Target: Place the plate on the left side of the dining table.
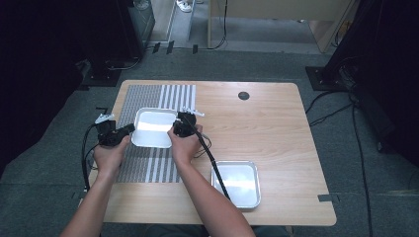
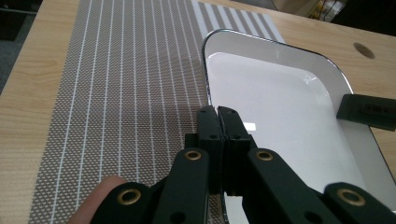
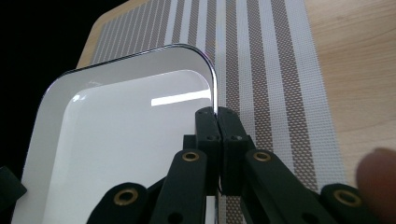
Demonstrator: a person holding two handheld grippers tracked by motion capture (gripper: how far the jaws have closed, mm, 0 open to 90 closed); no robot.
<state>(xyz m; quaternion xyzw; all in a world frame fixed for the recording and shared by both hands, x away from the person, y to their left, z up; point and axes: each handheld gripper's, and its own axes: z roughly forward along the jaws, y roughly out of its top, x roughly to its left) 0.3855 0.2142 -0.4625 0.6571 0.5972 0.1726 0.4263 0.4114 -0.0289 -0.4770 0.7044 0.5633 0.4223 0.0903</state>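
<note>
A shiny empty metal tray [image 1: 153, 121] sits over the striped placemat [image 1: 148, 165] at the table's left. My left gripper [image 1: 129, 129] is shut on the tray's left rim; in the left gripper view its jaws [image 2: 217, 112] pinch the edge of the tray [image 2: 280, 102]. My right gripper [image 1: 174, 129] is shut on the opposite rim, and in the right gripper view it [image 3: 216, 113] clamps the edge of the tray [image 3: 126, 130]. Whether the tray rests on the mat or hangs just above it, I cannot tell.
A second empty metal tray [image 1: 242, 182] lies near the front right of the wooden table, with the right gripper's cable [image 1: 217, 170] across its left side. A dark round grommet [image 1: 243, 95] sits at the back. The placemat [image 2: 116, 93] stretches beyond the tray [image 3: 275, 70].
</note>
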